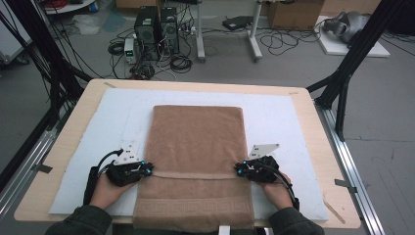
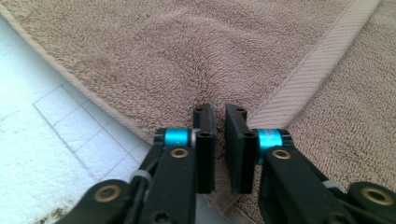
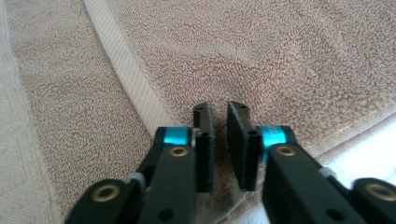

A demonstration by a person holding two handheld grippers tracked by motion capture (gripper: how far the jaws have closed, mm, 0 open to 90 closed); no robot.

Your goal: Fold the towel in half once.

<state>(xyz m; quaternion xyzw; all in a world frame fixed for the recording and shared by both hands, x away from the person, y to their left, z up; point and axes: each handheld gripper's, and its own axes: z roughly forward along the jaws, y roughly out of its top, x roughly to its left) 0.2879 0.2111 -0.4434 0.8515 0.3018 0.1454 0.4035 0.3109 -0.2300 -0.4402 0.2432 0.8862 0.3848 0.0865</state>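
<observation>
Both claws were pinching the brown towel (image 1: 195, 147): left claw (image 2: 220, 122) on its left edge, right claw (image 3: 219, 122) on the right edge, jaws nearly together with terry bunched between. The high view showed the towel spread on the white mat (image 1: 284, 117) across the bench (image 1: 313, 127); the close-ups caught the woven band (image 2: 308, 70).

Grey floor (image 1: 386, 122) all around, cables (image 1: 181, 61) snaking across it. Two black computer towers (image 1: 157, 32) stand beyond the far edge of the wooden table (image 1: 313, 127), which carries a white mat (image 1: 279, 117). A white stand's legs (image 1: 227, 41) rise beside the towers. Cardboard boxes (image 1: 293, 13) sit at the back. Black frame struts (image 1: 350, 68) slant down at both sides, and metal rails (image 1: 350, 166) run along the table.
</observation>
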